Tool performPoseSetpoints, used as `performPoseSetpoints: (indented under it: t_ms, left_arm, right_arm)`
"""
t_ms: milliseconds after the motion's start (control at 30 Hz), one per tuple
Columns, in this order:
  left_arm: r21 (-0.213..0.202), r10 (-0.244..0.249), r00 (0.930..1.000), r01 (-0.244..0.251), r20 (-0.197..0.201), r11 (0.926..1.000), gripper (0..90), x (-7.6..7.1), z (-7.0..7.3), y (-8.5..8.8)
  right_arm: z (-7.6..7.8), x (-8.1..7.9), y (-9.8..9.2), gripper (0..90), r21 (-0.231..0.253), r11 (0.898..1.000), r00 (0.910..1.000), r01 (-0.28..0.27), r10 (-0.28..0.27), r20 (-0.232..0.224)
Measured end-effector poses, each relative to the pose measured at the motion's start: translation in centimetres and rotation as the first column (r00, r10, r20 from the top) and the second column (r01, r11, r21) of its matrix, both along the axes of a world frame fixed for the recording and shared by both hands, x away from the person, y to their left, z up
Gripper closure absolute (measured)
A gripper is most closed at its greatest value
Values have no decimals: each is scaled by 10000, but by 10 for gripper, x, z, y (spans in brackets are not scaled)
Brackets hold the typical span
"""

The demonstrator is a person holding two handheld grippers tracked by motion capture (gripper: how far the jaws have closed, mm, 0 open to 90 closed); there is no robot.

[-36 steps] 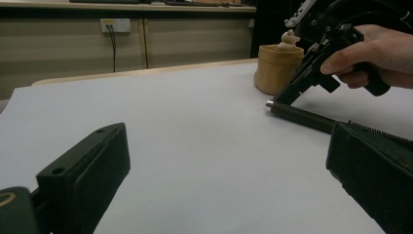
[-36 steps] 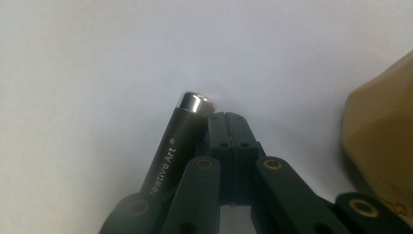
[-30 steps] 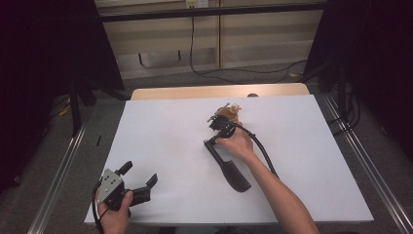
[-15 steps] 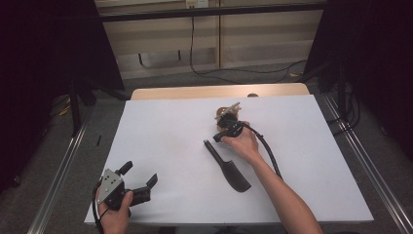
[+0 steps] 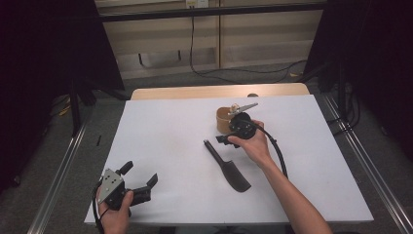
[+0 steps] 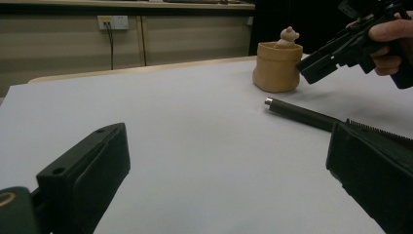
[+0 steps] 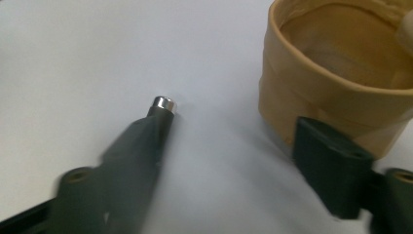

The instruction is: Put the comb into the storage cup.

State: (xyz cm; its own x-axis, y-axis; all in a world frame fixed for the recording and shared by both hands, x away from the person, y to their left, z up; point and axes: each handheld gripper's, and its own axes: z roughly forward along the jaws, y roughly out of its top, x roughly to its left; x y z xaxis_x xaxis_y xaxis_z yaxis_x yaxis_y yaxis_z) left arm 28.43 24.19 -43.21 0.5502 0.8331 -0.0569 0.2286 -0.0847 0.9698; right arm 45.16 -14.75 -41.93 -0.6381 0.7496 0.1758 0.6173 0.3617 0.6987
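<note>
The right tongs (image 5: 225,139), jaws just opened and empty, hover beside the tan pot (image 5: 224,120), the spatula (image 5: 227,167) lying near it. A careless swing could topple that pot. The left tongs (image 5: 141,183) rest spread, well away from it.

Left gripper's view across the white table

The left gripper (image 6: 229,180) has its two black jaws rising from the bottom corners, standing wide apart with bare table (image 6: 195,141) between them. Beyond the right-hand jaw lies a dark spatula (image 6: 302,114), its metal-tipped handle pointing left. Farther back stands a tan pot (image 6: 276,68) with a small figure (image 6: 288,36) poking out of it. At top right a hand (image 6: 389,44) holds the right gripper (image 6: 321,61) tilted down, just beside the pot.
</note>
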Motion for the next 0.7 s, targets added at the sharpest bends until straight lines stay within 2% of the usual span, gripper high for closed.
performPoseSetpoints:
  t_ms: [67,100,233,300,400,567,633,700]
  left_arm:
    - [-19,-1,10000,1,-5,10000,25,0,0,0]
    - [-14,2,10000,-2,-3,10000,24,0,0,0]
    - [31,-31,10000,31,-3,10000,24,0,0,-1]
    - [34,-59,10000,59,-5,10000,26,0,0,-2]
    - [-4,-47,10000,47,1,10000,27,0,0,-1]
    - [119,-132,9999,132,-16,9998,28,0,-1,-2]
    - [133,-172,9998,173,-42,9998,28,1,-1,-3]
    - [147,-184,9998,184,-44,9997,28,1,-1,-4]
  right_arm:
    - [2,-2,-2,63,-46,9999,9999,-144,144,21]
    - [3,-4,-3,51,-28,9998,9998,-179,179,9]
    - [6,-9,-7,51,284,9995,9998,-160,157,117]
    - [9,-13,-7,58,419,9991,9992,-99,82,390]
    - [13,-17,-8,46,899,9958,9992,-159,126,375]
    - [18,-23,-10,50,813,9962,9985,-301,263,476]
    - [19,-26,-11,65,740,9967,9990,-320,294,349]
    - [19,-29,-13,69,555,9977,9993,-378,378,21]
